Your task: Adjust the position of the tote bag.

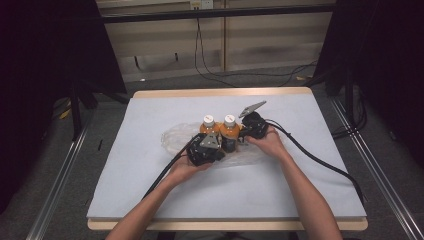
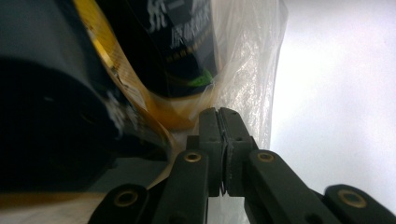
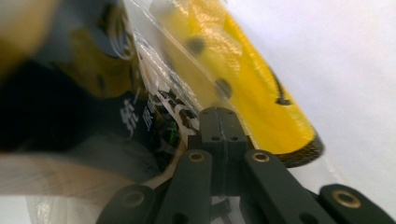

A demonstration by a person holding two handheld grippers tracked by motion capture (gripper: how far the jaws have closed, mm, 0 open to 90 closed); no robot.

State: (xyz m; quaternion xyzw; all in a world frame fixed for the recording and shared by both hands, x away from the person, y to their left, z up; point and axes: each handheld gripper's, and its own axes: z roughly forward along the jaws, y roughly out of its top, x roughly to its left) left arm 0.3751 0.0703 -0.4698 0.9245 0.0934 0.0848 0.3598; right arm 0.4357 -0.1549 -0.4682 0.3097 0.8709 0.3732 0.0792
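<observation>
Where the pale worktop [image 1: 150,175] meets its middle, a clear plastic bag [image 1: 172,137] holds two upright orange bottles [image 1: 229,131]. The left tool [image 2: 219,116] and right tool [image 3: 218,114], jaws pressed together, each pinch the bag's film beside the bottles.

Both tools [image 2: 219,140] [image 3: 219,140] clamped tight

bottle bases [image 1: 229,146] hidden, near bottle [image 2: 51,116] blurred
</observation>
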